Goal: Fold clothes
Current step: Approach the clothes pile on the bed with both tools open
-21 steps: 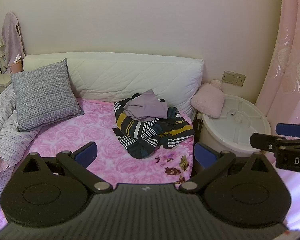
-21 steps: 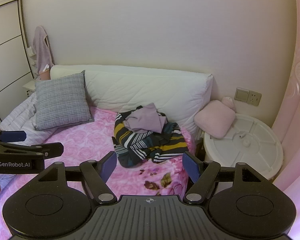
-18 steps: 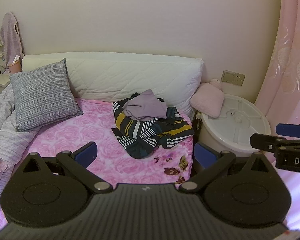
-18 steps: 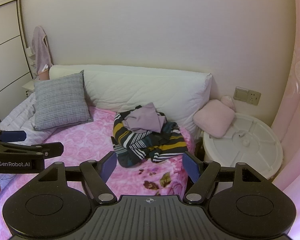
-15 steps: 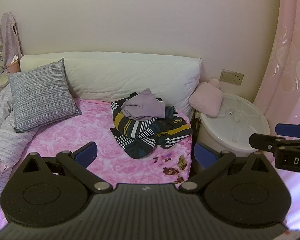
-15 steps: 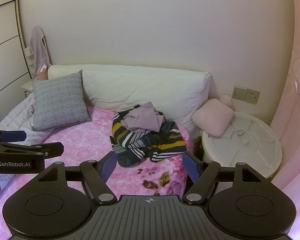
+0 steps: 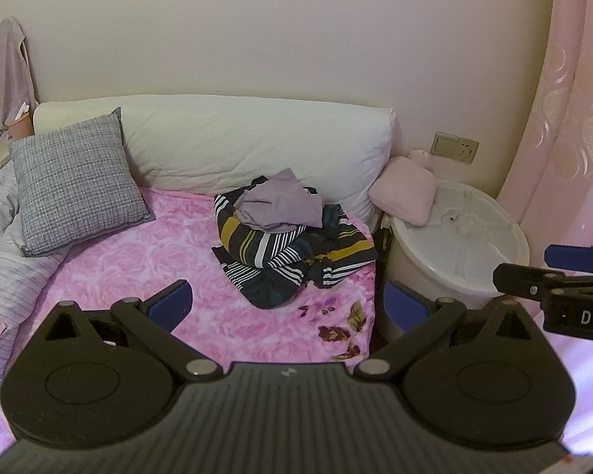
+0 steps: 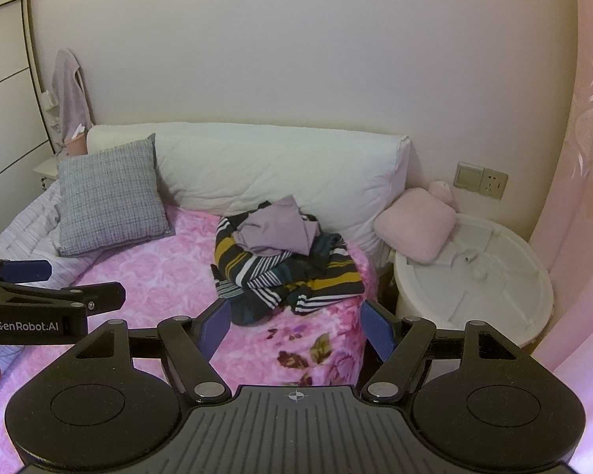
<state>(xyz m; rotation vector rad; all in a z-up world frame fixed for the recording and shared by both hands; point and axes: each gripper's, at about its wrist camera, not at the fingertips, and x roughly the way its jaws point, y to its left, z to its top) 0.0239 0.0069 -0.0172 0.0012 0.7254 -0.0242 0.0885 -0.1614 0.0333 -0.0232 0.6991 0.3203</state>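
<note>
A crumpled pile of clothes lies on the pink rose bedspread [image 7: 170,260] near the bed's right corner: a dark striped garment [image 7: 292,256] [image 8: 288,272] with white and mustard bands, and a lilac garment [image 7: 280,205] [image 8: 276,229] on top. My left gripper [image 7: 286,302] is open, well short of the pile, with nothing between its blue pads. My right gripper [image 8: 296,322] is open too, hovering before the bed's corner, and holds nothing. Each gripper shows from the side in the other's view, the right gripper [image 7: 545,268] at the right edge and the left gripper [image 8: 39,280] at the left edge.
A long white pillow [image 7: 237,142] and a grey checked cushion [image 7: 75,181] stand at the headboard wall. A striped grey quilt [image 7: 0,252] lies on the left. A white round tub [image 7: 458,245] with a pink cushion [image 7: 407,193] flanks the bed, by a pink curtain [image 7: 565,118].
Both views have shifted slightly rightward, so the bed and clothes pile sit a little further left in frame. Both grippers stay open and empty.
</note>
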